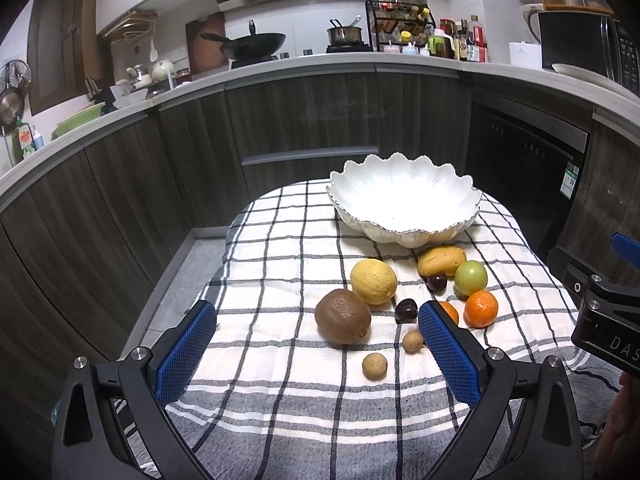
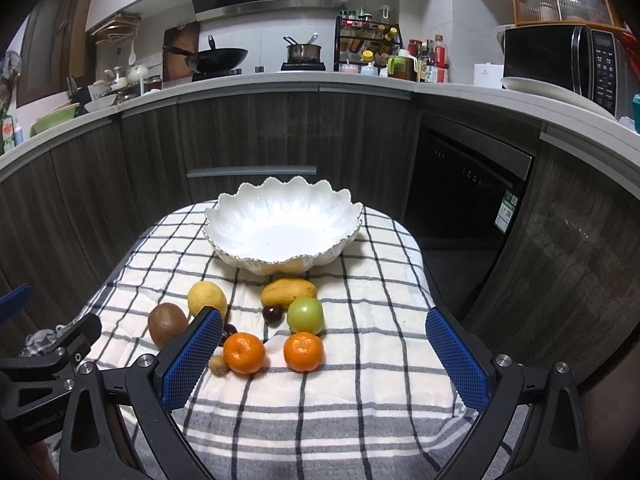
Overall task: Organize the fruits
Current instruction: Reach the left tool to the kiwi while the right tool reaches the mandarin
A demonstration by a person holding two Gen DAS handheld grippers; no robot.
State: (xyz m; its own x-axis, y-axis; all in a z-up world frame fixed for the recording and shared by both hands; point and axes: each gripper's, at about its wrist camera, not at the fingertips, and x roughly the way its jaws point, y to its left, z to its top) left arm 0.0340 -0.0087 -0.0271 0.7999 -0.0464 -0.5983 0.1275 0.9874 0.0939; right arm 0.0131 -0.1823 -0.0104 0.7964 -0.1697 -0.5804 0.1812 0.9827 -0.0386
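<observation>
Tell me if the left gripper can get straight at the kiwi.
Probably yes. The left gripper is open, and the kiwi lies on the cloth just ahead between its fingers, with nothing in front. The lemon sits close behind it.

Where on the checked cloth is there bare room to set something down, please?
The cloth is bare right of the green fruit and oranges, and along the near edge. In the left wrist view it is also bare left of the kiwi. It is crowded between the bowl and both open tongs.
</observation>
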